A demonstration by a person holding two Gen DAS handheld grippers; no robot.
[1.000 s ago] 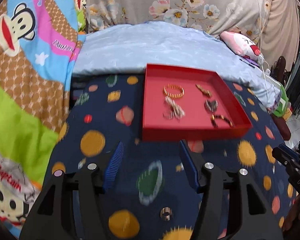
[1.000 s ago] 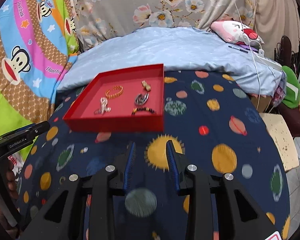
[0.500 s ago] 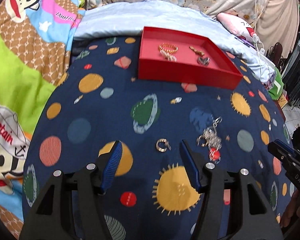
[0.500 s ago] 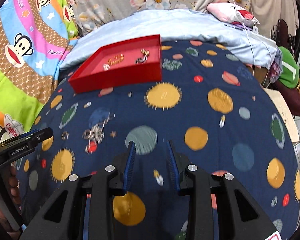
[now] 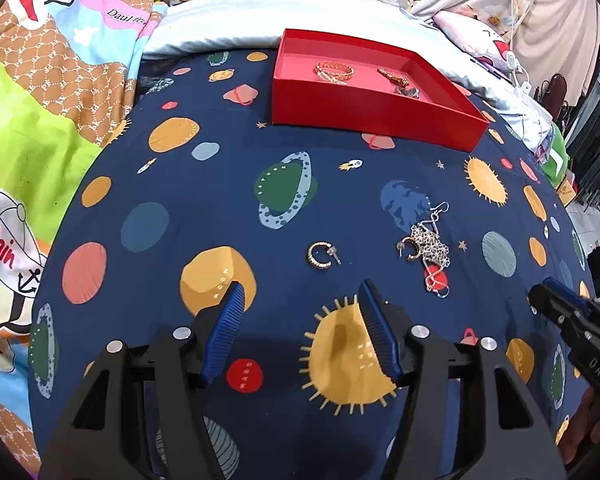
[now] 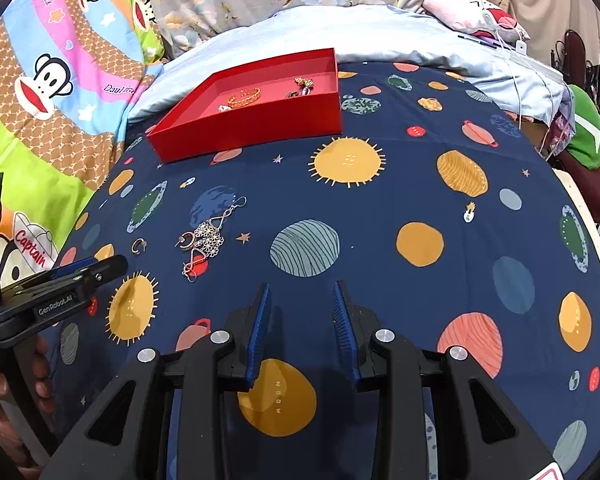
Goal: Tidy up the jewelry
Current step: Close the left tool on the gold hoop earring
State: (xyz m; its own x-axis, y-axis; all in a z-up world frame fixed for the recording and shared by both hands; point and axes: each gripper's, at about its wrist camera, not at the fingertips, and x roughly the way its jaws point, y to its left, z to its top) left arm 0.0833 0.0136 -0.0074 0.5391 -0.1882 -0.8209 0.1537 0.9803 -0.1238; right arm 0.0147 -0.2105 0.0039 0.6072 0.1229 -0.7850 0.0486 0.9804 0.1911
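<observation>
left claw [image 5: 300, 300] gaping, empty | right claw [image 6: 300, 300] parted, empty | hoop earring [image 5: 321, 255] loose on bedspread [image 5: 220, 208], short of red tray [image 5: 372, 110] | risk: snagging tangled chain cluster [image 5: 430, 246], pinching cloth

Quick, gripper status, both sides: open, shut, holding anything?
Left gripper: open, empty, above the blanket near the hoop earring.
Right gripper: open narrower, empty.

— What's on the bed [image 5: 220, 208]?
— A navy planet-print sheet. Ahead of the left jaws, a hoop earring [image 5: 320, 255]; right of it, tangled silver jewelry [image 5: 430, 248].
— Farther off?
— A red tray [image 5: 364, 120], against a pale blue pillow [image 6: 400, 36].
</observation>
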